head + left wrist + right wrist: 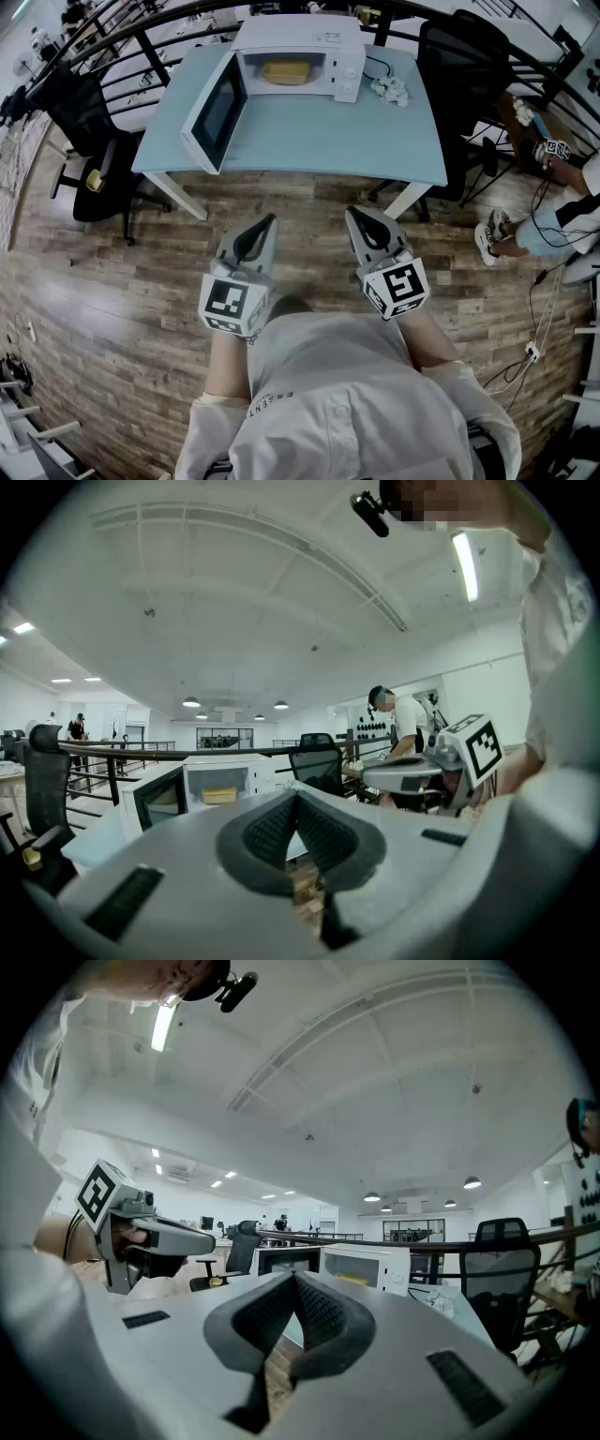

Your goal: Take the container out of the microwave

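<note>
A white microwave (319,42) stands at the back of the pale blue table (309,141), its door (214,117) swung wide open to the left. Inside sits a yellow container (287,71), also seen far off in the left gripper view as the container (219,796) and in the right gripper view as the container (349,1279). My left gripper (269,221) and right gripper (352,215) are held side by side over the wooden floor, well short of the table. Both are shut with nothing between their jaws.
Black office chairs stand at the left (89,141) and back right (464,66) of the table. A crumpled white thing (389,89) and a cable lie beside the microwave. A person (562,216) sits at the right. Black railings (122,37) run behind the table.
</note>
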`<state>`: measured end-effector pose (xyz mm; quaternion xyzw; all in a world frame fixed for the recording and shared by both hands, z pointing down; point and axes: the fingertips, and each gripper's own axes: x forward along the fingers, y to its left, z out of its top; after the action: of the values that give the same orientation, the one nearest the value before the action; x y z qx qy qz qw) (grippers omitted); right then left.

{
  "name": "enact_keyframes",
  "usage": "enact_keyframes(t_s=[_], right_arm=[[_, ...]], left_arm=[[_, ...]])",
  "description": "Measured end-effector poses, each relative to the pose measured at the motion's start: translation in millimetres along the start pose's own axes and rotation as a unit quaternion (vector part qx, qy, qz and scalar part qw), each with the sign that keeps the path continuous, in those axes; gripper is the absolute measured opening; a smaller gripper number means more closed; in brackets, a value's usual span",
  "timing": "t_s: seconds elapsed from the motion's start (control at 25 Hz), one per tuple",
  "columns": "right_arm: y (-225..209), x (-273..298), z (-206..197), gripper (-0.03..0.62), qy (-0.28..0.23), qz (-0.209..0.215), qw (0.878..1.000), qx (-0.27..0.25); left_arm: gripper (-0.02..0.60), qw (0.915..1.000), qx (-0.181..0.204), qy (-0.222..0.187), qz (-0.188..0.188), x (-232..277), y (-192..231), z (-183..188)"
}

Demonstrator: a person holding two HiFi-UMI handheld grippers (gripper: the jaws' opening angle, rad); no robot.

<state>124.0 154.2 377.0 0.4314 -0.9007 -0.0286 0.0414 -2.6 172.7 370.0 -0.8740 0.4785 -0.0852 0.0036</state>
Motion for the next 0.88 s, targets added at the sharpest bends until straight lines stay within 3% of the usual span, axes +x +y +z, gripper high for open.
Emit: enact_keyframes(t_s=[0.76,0.8,0.84,0.88], right_arm=[[-12,-1,-11,0.018,0.015,-0.005,1.000,-0.005],[-15,0,-12,0.038,0.016,-0.006,1.000,0.003],[-18,0,-13,0.129,0.018,-0.006,1.000,0.009],[-21,0,-14,0.171,0.020,-0.008,1.000,0.013]], left_arm=[[-0.006,0.9999,0.004,0.009,-0.007,13,-3,0],[-0.006,0.9999,0.004,0.009,-0.007,13,-3,0],[-0.006,0.9999,0.005,0.010,-0.006,13,-4,-1],[-0.006,0.9999,0.004,0.011,-0.006,13,-4,-2]])
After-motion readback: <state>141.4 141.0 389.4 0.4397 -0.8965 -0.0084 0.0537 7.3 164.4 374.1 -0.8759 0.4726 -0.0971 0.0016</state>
